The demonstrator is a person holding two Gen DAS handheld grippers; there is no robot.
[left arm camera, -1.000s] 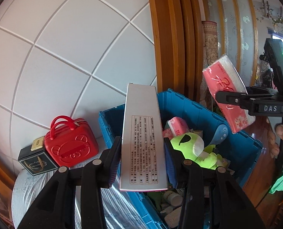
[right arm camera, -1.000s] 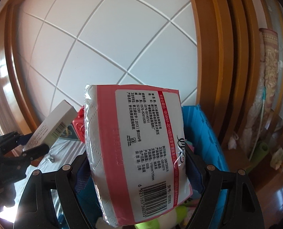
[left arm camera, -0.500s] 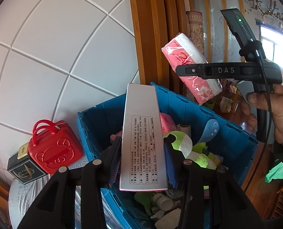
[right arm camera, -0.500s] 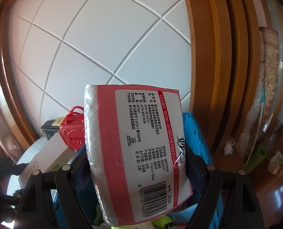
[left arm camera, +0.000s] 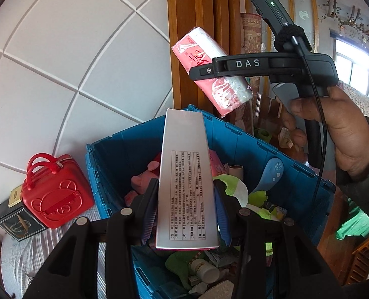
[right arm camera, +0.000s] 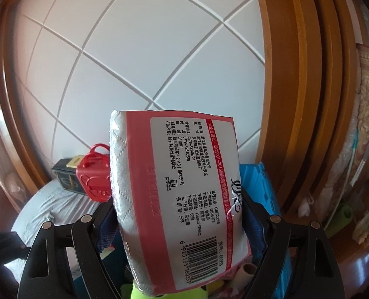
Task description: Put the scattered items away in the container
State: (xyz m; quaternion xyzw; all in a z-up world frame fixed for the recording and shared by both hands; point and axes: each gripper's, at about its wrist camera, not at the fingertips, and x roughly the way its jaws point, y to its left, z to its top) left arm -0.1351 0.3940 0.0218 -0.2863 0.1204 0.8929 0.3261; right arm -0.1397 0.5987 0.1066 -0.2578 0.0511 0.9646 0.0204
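A: What is the left gripper (left arm camera: 185,209) doing?

B: Its fingers (left arm camera: 149,208) are squeezing a long silver cardboard box (left arm camera: 185,182) with small black print. The box is standing tall in the middle of the left picture, over the big blue plastic bin (left arm camera: 114,154).

A: And the right gripper (right arm camera: 178,226)?

B: It is holding a soft pink and white tissue pack (right arm camera: 177,189) tight between its fingers (right arm camera: 255,221). In the left picture the pack is hanging in the upper middle, above the bin's far edge.

A: What is sitting in the bin?

B: Toys and bottles are lying in a heap, with a green plush toy (left arm camera: 234,191) near the middle.

A: What is at the lower left?

B: A shiny red plastic case with handles (left arm camera: 53,191) is standing beside the bin, touching a small black box (left arm camera: 16,220).
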